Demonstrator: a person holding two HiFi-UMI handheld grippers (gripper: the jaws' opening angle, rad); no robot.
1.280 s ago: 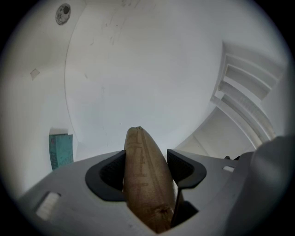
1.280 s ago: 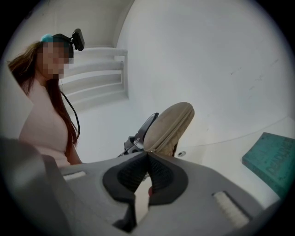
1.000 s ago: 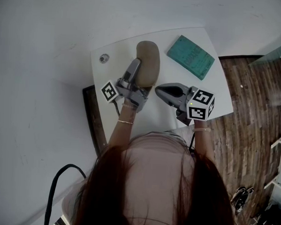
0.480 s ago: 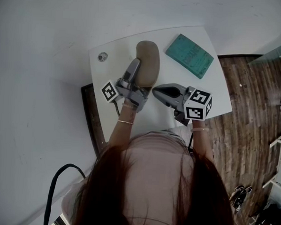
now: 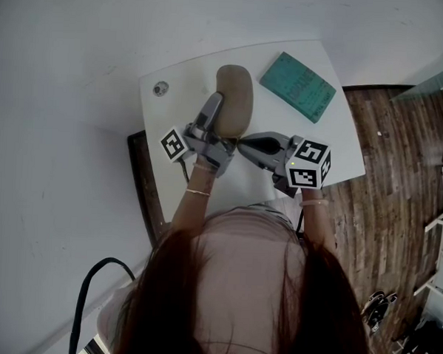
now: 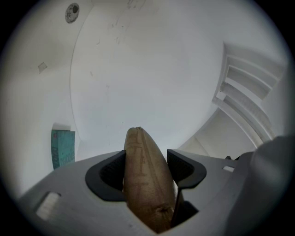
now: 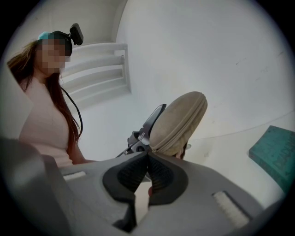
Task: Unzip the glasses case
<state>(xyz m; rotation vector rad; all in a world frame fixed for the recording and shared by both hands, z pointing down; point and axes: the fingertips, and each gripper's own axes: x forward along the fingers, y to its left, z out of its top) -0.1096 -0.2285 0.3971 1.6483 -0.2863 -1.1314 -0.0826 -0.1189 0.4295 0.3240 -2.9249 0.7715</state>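
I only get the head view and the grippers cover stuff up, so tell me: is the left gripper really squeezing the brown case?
Observer: Yes. In the left gripper view, the left gripper has the glasses case standing on edge between its jaws, with a pad against each side.
Operator: And the right one, is it open?
Observer: No. The right gripper view shows the right gripper with its jaws together, tips at the case's near end, where the zip seam begins. I cannot tell whether they pinch anything.
Operator: Is the case lying flat?
Observer: No. The right gripper view shows it tilted, with the far end raised.
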